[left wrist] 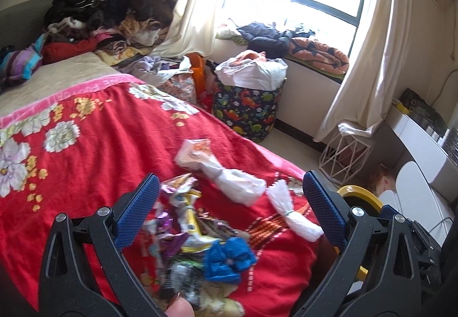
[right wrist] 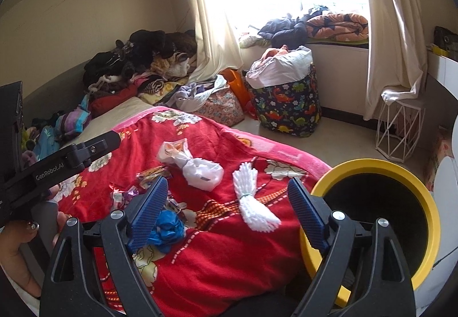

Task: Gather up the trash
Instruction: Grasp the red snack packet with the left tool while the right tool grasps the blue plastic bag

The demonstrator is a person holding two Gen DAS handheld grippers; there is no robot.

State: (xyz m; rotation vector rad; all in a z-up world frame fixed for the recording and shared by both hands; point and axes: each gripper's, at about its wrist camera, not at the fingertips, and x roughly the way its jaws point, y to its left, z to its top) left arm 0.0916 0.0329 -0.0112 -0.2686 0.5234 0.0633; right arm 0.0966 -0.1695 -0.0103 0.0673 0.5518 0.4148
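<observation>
Trash lies on a red flowered blanket [left wrist: 86,151] on the bed. A heap of shiny candy wrappers [left wrist: 183,228], a crumpled blue wad [left wrist: 229,259], a knotted white plastic bag [left wrist: 220,171] and a white tied bundle [left wrist: 292,214] show in the left wrist view. My left gripper [left wrist: 232,211] is open above the wrappers and blue wad, holding nothing. My right gripper [right wrist: 229,208] is open and empty above the blanket, with the blue wad [right wrist: 167,227] by its left finger and the white bundle [right wrist: 252,199] between its fingers. A yellow-rimmed bin [right wrist: 372,219] stands at the bed's right.
A dinosaur-print hamper [right wrist: 289,105] full of laundry, floral and orange bags [right wrist: 226,105] and a white wire stand [right wrist: 398,128] stand on the floor by the window. Piled clothes [right wrist: 137,65] cover the head of the bed. The left gripper's body [right wrist: 43,171] reaches in at left.
</observation>
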